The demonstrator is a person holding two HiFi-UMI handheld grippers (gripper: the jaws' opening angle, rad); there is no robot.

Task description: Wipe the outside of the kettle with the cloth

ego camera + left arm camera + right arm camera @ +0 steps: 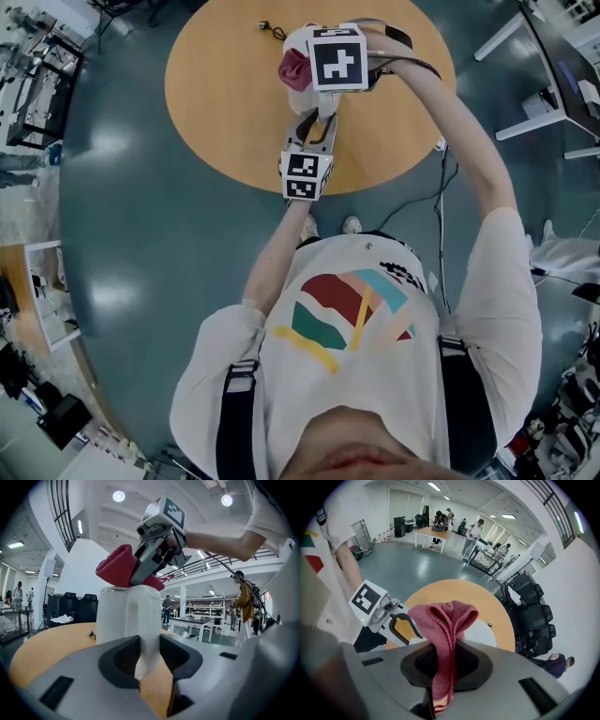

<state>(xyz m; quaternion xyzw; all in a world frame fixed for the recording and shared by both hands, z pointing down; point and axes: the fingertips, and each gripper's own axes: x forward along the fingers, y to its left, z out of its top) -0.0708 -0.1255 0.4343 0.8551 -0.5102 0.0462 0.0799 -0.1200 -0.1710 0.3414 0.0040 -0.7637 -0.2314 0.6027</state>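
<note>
Arm (461,141) outstretched, right gripper (443,663) over kettle (115,616)

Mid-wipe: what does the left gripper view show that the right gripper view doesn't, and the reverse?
Left only: the left tool clamped on the handle of the kettle, whose side wall shows. Right only: the cloth pinched in the right tool, plus the left tool's marker cube. Both: cloth at the kettle's top, wooden table.

The kettle (114,617) stands on the table (49,645), cloth (117,567) seemingly atop it.
</note>
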